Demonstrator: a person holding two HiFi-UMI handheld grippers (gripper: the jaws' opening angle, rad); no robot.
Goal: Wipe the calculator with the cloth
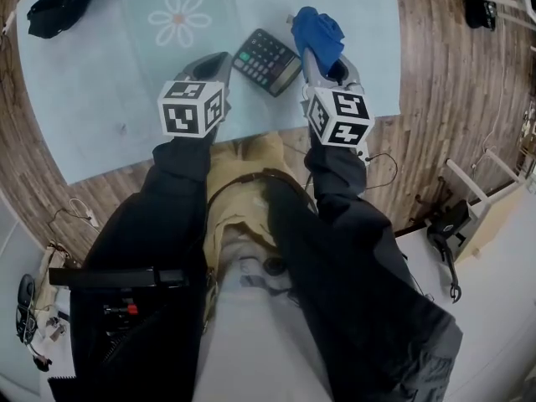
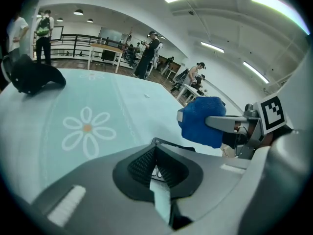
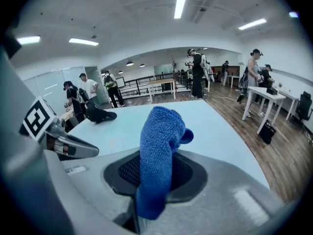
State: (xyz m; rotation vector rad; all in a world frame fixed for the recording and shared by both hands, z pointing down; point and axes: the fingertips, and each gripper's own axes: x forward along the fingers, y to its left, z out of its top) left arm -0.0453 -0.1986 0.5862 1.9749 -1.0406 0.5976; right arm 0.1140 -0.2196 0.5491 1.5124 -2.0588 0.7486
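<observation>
A dark calculator (image 1: pixel 266 61) lies on the pale blue table cover (image 1: pixel 100 82), between my two grippers. My right gripper (image 1: pixel 310 51) is shut on a blue cloth (image 1: pixel 317 28), which stands up out of the jaws just right of the calculator and above the table. In the right gripper view the cloth (image 3: pixel 159 141) fills the gap of the gripper (image 3: pixel 156 177). My left gripper (image 1: pixel 223 58) is shut with nothing in it, tips at the calculator's left corner. In the left gripper view the calculator's edge (image 2: pixel 171 145) shows just past the jaws (image 2: pixel 157 153).
A black object (image 1: pixel 67 2) lies at the table's far left corner, and a white flower print (image 1: pixel 177 19) marks the cover. The wooden floor is to the right, with white furniture (image 1: pixel 486 199) on it. Several people stand at tables in the background.
</observation>
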